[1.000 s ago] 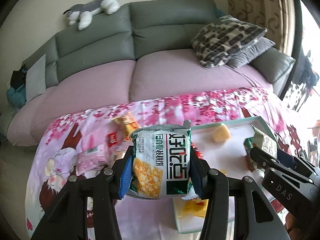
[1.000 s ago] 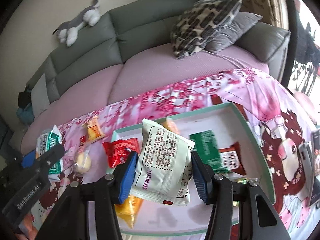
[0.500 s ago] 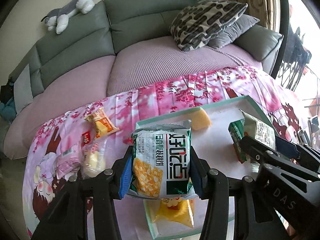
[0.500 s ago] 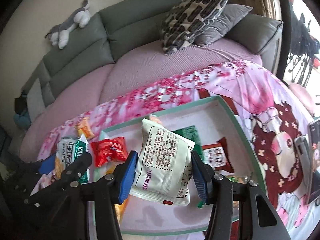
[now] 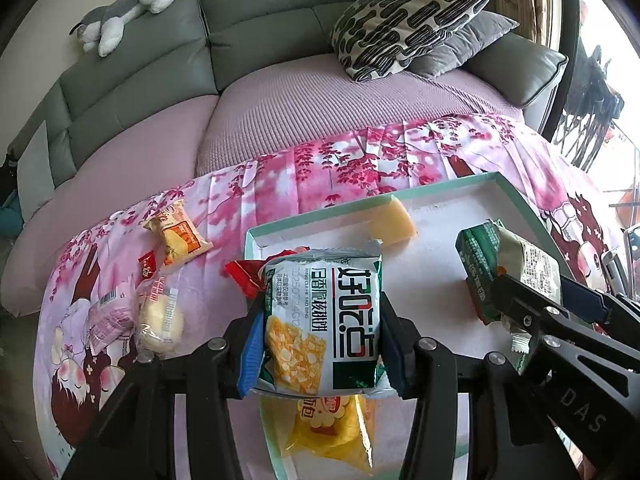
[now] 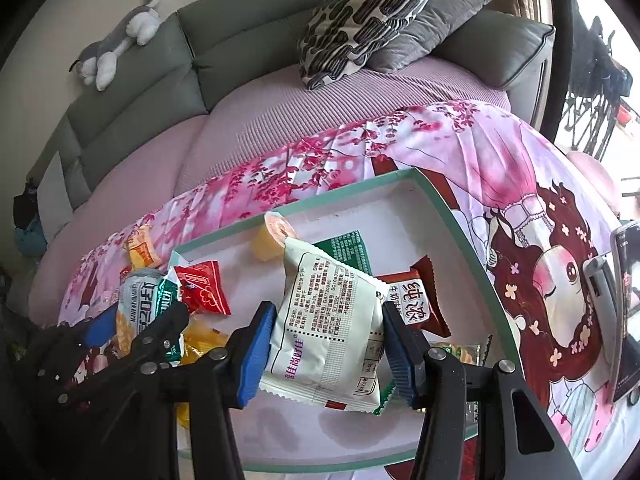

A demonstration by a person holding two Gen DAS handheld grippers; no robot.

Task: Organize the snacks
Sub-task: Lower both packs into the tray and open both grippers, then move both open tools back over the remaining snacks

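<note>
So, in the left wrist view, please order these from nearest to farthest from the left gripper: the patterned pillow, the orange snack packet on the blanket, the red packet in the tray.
1. Red packet, just beyond the left gripper, in the tray corner.
2. Orange snack packet, farther left on the blanket.
3. Patterned pillow, far back on the sofa.

Left tool (image 5: 322, 334) clamps green-white snack pack (image 5: 324, 322) above teal-rimmed tray (image 5: 516, 196).

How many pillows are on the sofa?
2. A black-and-white patterned pillow leans at the sofa's right end, and a plain grey pillow sits tucked right behind it. More could be hidden out of view.
</note>
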